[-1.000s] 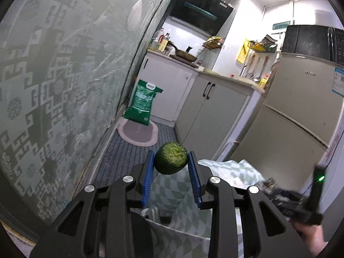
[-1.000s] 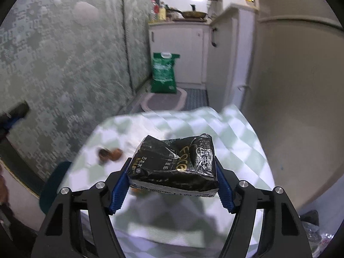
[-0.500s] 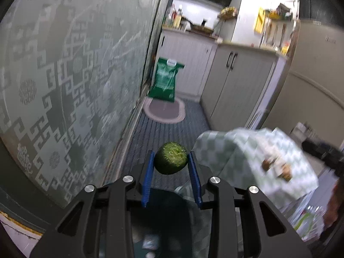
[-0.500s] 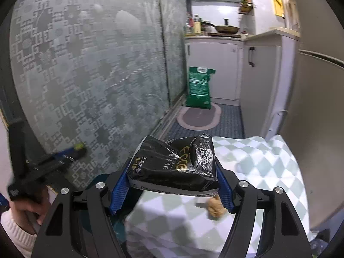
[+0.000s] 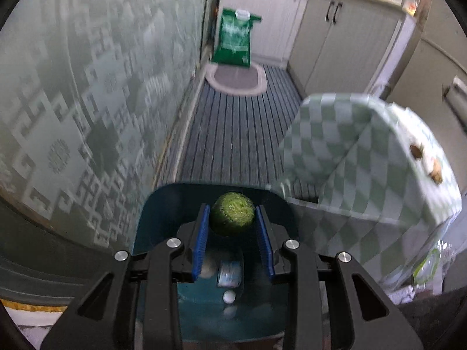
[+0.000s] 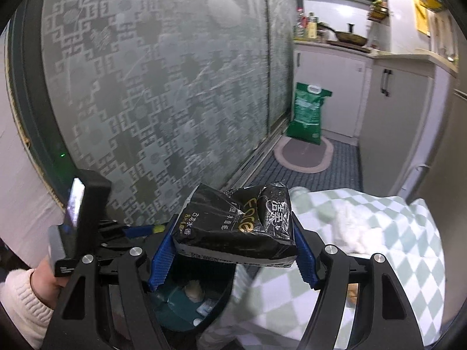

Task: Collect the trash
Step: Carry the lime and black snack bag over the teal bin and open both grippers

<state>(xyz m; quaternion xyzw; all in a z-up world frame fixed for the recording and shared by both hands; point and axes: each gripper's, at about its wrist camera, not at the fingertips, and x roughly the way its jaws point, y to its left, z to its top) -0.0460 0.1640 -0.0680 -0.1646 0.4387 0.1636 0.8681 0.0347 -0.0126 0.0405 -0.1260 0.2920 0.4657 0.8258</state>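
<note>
My left gripper (image 5: pixel 232 223) is shut on a round green fruit (image 5: pixel 232 217) and holds it over the open teal trash bin (image 5: pixel 163 204), which has several scraps at its bottom. My right gripper (image 6: pixel 233 239) is shut on a black tissue packet (image 6: pixel 236 227) and holds it above the same bin (image 6: pixel 175 303), beside the table's left edge. The left gripper's body (image 6: pixel 84 210) and the hand holding it show at the left of the right wrist view.
A table with a green-checked cloth (image 5: pixel 364 157) stands right of the bin, with brown scraps (image 5: pixel 435 172) on it. A frosted patterned glass door (image 5: pixel 73 102) runs along the left. A green sack (image 5: pixel 233 40), an oval mat (image 5: pixel 236 77) and white cabinets (image 5: pixel 335 38) lie beyond.
Both grippers have swung left, off the table and over the bin, and tilted down. Each still holds its item.
</note>
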